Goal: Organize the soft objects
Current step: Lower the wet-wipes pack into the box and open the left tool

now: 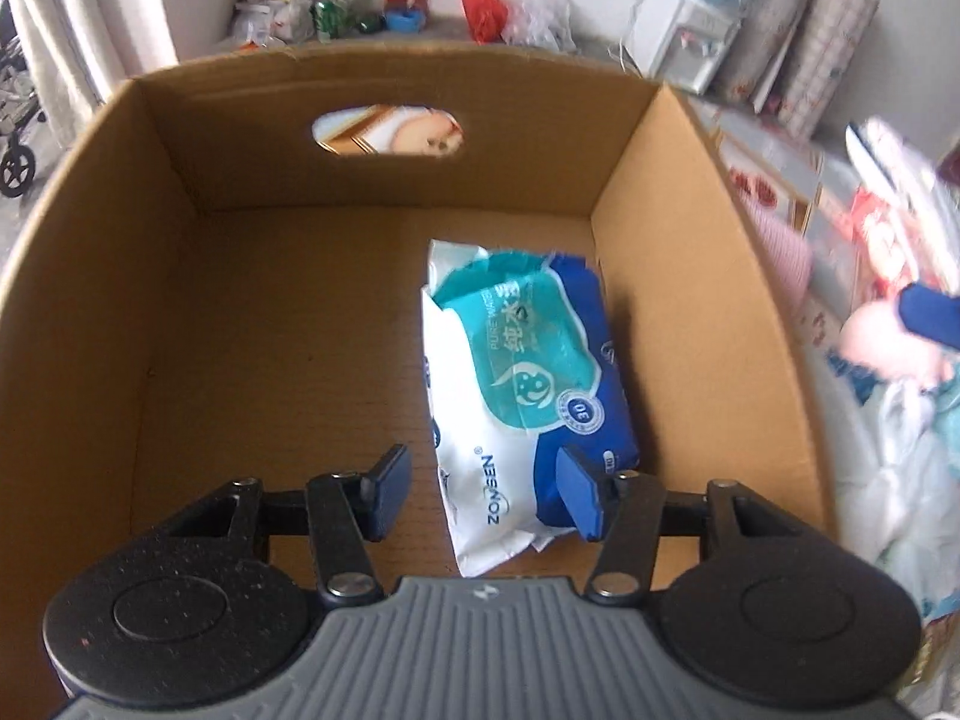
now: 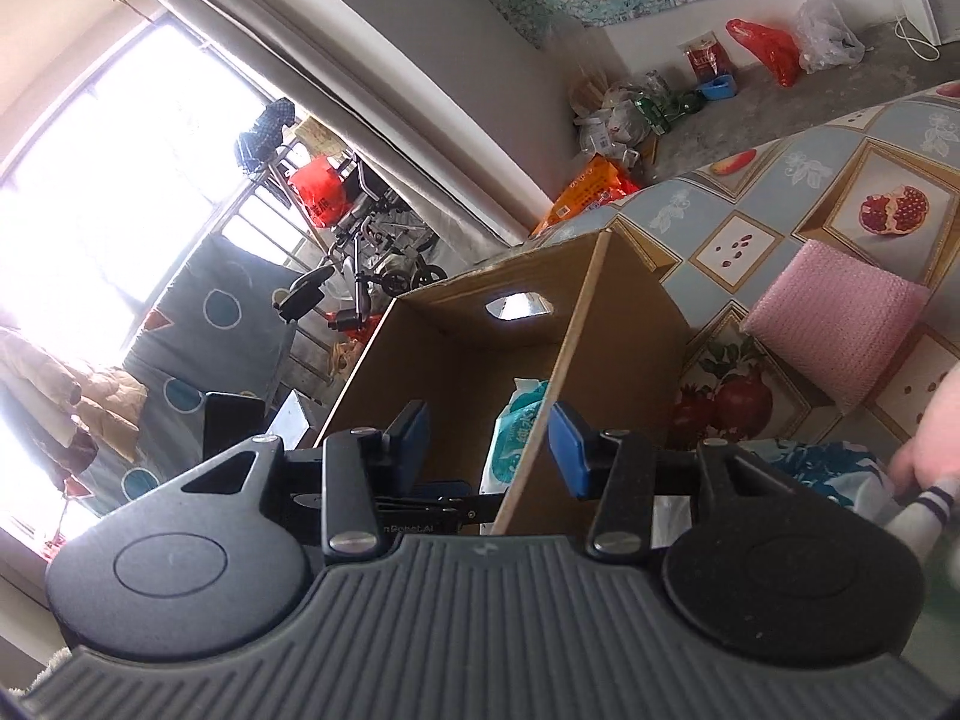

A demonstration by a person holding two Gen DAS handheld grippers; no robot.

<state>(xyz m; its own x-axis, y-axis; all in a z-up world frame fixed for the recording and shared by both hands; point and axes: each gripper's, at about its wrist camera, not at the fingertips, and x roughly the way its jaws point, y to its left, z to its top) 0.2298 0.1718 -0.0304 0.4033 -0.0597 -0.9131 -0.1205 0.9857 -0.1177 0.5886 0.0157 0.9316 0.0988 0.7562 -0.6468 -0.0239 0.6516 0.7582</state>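
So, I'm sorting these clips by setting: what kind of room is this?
Probably a lived-in home, perhaps a bedroom: a fruit-print cloth covers the surface under the box, a wheelchair stands by the curtained window, and shopping bags sit on the bare floor.

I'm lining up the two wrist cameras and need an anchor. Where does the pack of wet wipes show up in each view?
Left wrist view: the pack of wet wipes lies flat on the floor of the cardboard box, right of centre, near the right wall.
Right wrist view: only a strip of the pack shows, at centre, behind the box's near wall edge.
Shared landmark: the oval handle hole in the box's far wall.
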